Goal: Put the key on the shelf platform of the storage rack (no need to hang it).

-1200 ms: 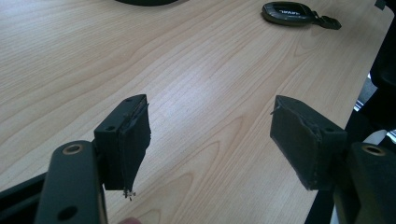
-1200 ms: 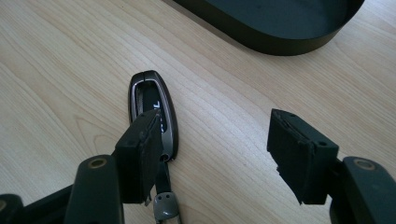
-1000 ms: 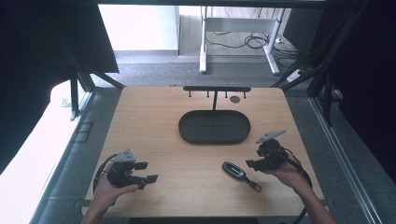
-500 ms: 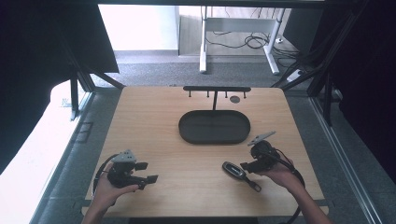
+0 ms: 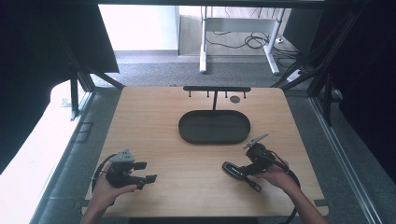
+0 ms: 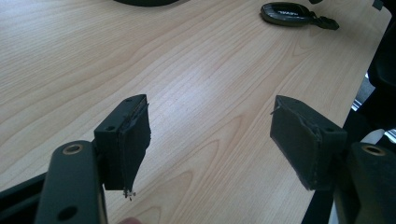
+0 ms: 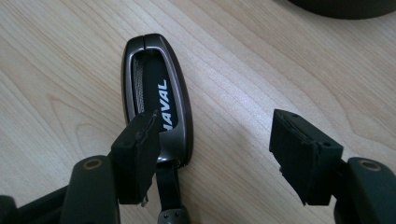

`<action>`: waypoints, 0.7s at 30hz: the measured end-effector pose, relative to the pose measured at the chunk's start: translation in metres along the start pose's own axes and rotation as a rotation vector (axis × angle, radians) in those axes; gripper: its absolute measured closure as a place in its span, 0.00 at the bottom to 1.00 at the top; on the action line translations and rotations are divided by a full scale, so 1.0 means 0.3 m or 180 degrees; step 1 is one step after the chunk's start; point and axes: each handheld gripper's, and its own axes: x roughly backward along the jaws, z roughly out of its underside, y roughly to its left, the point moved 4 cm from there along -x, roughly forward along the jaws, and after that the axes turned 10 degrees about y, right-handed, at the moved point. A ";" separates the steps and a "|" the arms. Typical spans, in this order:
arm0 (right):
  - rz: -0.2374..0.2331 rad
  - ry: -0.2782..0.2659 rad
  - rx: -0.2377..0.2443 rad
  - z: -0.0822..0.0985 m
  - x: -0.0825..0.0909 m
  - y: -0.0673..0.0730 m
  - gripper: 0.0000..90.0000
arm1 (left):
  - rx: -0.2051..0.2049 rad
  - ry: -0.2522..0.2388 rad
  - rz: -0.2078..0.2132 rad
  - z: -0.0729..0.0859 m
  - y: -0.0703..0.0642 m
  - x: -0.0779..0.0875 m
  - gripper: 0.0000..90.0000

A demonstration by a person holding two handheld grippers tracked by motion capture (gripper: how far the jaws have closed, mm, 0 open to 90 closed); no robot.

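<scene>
Lying on the wooden table (image 5: 154, 121), the black oval tray (image 5: 214, 127) sits toward the far edge, below a small rack (image 5: 216, 88). Nearer the person than the tray, the right gripper (image 7: 215, 154) hovers over the dark key fob (image 7: 159, 93), its jaws having just opened wider, not pressing it. Left of the tray and well apart from the fob, the left gripper (image 6: 210, 140) stands open with nothing between its jaws

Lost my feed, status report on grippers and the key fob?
Right gripper open, jaws just widening, over dark oval key fob flat on wooden table. Left gripper open, empty. Nothing in the way.
</scene>
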 end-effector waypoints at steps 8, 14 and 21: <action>0.0013 0.0093 0.0084 -0.010 -0.030 0.025 0.36 | -0.0014 0.0008 -0.0003 0.000 -0.003 -0.001 0.32; 0.0007 0.0109 0.0121 -0.018 -0.038 0.041 0.34 | -0.0014 0.0010 -0.0009 0.000 -0.004 -0.002 0.32; -0.0007 0.0168 0.0192 -0.022 -0.051 0.061 0.32 | -0.0018 0.0025 -0.0001 0.000 -0.006 -0.006 0.32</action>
